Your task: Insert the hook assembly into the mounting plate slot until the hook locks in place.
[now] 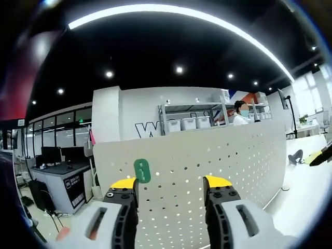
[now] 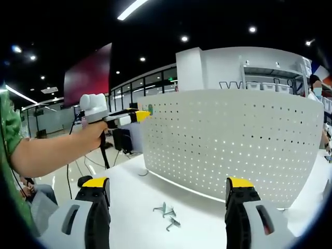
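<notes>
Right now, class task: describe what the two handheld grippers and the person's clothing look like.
Each gripper has two black jaws with yellow tips on pale grey bodies: the left gripper and the right gripper match. The left gripper's handle is white and knobbly. A green sleeve shows at the edge.

A metal shelving rack (image 1: 207, 116) carrying white storage bins (image 1: 188, 123) is seen behind the workspace. A desk (image 1: 59, 171) with dark monitors (image 1: 51, 154) is seen nearby; a black shape beside it (image 1: 39, 194) is possibly a chair.
</notes>
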The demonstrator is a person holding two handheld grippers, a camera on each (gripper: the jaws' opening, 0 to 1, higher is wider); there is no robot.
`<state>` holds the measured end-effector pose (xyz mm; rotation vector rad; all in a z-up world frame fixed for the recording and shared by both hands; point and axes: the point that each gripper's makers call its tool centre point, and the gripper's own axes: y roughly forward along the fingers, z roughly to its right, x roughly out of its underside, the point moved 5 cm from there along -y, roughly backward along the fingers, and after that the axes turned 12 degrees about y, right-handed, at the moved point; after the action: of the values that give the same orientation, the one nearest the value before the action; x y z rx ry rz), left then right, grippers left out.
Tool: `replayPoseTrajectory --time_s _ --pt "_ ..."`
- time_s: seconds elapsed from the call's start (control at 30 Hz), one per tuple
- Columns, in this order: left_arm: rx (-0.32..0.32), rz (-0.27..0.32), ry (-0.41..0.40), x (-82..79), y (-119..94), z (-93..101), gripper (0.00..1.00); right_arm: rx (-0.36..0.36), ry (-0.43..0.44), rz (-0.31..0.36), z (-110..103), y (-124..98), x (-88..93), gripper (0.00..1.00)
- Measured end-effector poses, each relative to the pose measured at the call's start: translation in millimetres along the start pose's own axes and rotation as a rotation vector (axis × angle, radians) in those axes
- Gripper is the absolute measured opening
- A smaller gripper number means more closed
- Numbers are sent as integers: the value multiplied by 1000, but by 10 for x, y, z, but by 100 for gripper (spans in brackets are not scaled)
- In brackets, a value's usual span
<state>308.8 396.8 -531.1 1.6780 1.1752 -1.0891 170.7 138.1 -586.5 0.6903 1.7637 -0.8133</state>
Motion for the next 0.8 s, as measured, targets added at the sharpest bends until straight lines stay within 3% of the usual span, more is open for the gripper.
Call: replayPoseTrajectory --time_s 0.6,0.8 --pt "155 -48 -46 80 -257 324 71 -6 -3 3 -32 -6 4 95" --pt "200 -39 -46 73 -393 459 72 -4 -3 5 -27 -19 3 95"
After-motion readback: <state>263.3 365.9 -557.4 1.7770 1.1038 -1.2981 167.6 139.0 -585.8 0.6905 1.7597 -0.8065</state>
